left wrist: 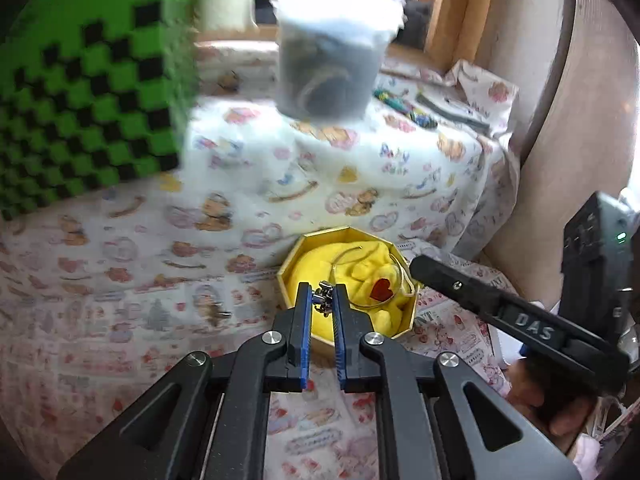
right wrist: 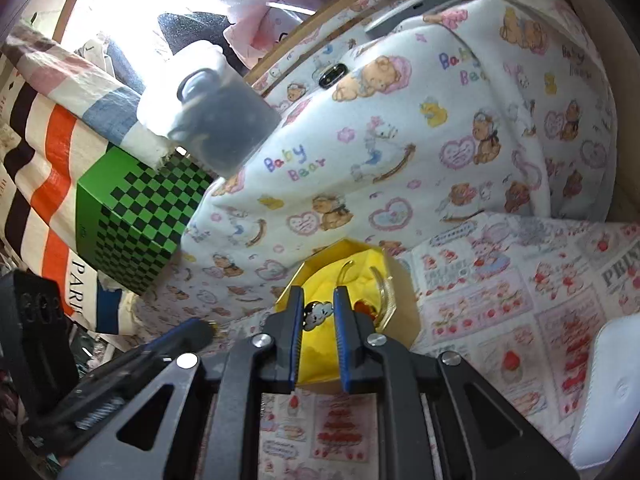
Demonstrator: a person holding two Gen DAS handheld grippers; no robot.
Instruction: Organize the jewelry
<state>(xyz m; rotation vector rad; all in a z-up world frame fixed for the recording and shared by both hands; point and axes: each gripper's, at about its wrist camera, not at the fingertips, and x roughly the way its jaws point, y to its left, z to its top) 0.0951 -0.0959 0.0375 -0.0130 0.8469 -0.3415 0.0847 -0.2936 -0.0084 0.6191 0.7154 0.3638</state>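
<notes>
"DAS" in raised letters on the right gripper arm, seen from the left wrist; "Baby Bear" in pastel letters on the bear-print cloth; "PARIS" partly readable on a striped bag.

Left gripper closed on a small metal trinket, blue ridged pads pinching it over the yellow octagonal box. Right gripper clamped on a glossy cloud-shaped charm above the same box.

Inside the box: crumpled yellow fabric, a thin gold wire bangle, a red heart charm.

Nearby: green-and-black checkered carton, translucent plastic jar, strawberry-print cloth underneath.
</notes>
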